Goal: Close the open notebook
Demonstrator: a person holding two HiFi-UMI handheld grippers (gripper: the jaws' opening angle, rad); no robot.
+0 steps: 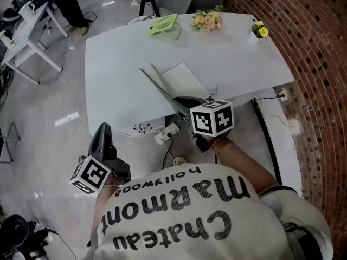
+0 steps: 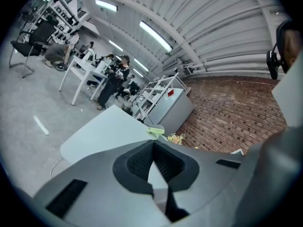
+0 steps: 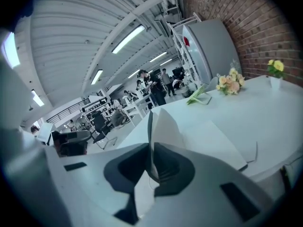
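Observation:
The notebook (image 1: 184, 79) lies open near the front edge of the white table (image 1: 119, 64). Its right half rests flat (image 3: 213, 136), while its grey left cover (image 1: 158, 84) with some pages (image 3: 158, 126) stands raised on edge. My right gripper (image 1: 184, 101), under its marker cube, is shut on the near end of that raised cover, and the sheet runs straight between its jaws (image 3: 152, 162). My left gripper (image 1: 103, 128) hangs off the table at the lower left, over the floor, shut and holding nothing (image 2: 152, 143).
A green rack (image 1: 164, 23), a bunch of flowers (image 1: 206, 20) and a small pot of yellow flowers (image 1: 260, 30) stand along the table's far edge. A power strip with cables (image 1: 165, 135) lies on the floor below. A brick wall (image 1: 320, 47) runs along the right.

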